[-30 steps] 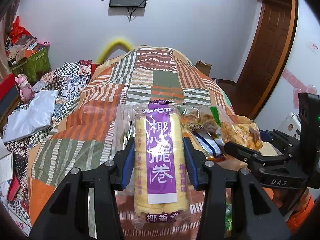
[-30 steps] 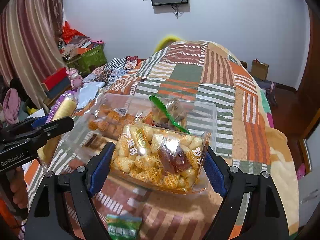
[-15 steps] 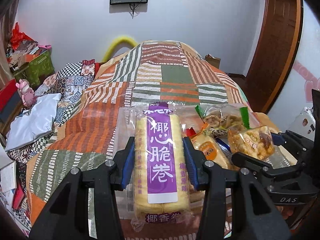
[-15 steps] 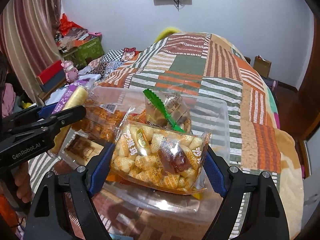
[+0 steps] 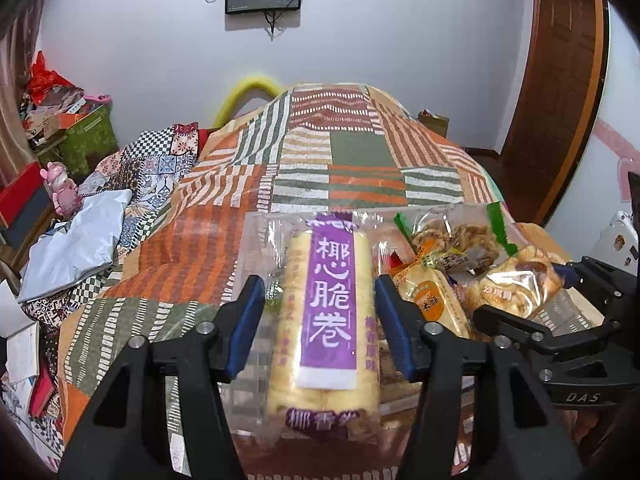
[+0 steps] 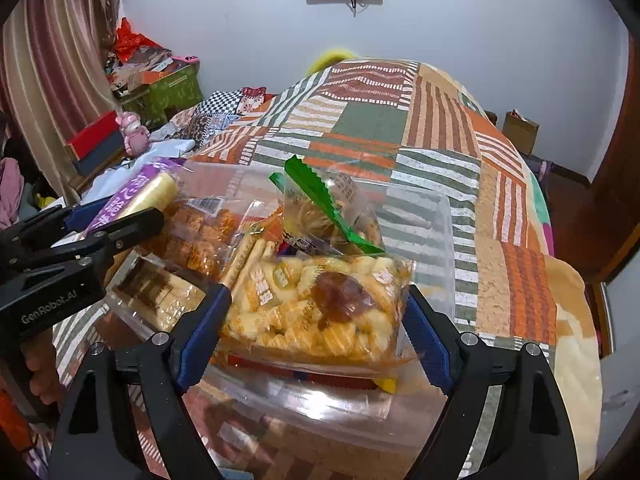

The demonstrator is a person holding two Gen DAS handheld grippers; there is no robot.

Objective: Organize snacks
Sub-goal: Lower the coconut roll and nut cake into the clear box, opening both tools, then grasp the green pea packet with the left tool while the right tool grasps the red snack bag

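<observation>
Right wrist view shows a clear plastic rectangular bin point(image 6: 436, 216) resting on a patchwork bedspread of orange, green and white stripes point(image 6: 440, 128). Inside the bin lie several snack packs: a clear bag with a green serrated edge holding pale round pastries point(image 6: 320, 208), a bag of orange-brown fried squares point(image 6: 200, 236), and a flat pack of tan wafers point(image 6: 160, 296) near the bin's left wall.

The right gripper point(image 6: 316, 332) has its blue pads closed on a clear bag of golden puffed pieces point(image 6: 316, 304), one pad at each short end, so the bag's long axis runs across the picture. The bag sits over the near part of the bin, on top of other packs.

In the left wrist view, the left gripper point(image 5: 320, 320) is opening its jaws: the left blue pad stands clear of a long pale-yellow roll pack with a purple label point(image 5: 326, 320), while the right pad is just beside or touching its film. The pack stays between the fingers, its long axis pointing away from the camera toward the bed's far end, its far end raised. It lies at the bin's left side, beside an orange-labelled biscuit pack point(image 5: 432, 304).
</observation>
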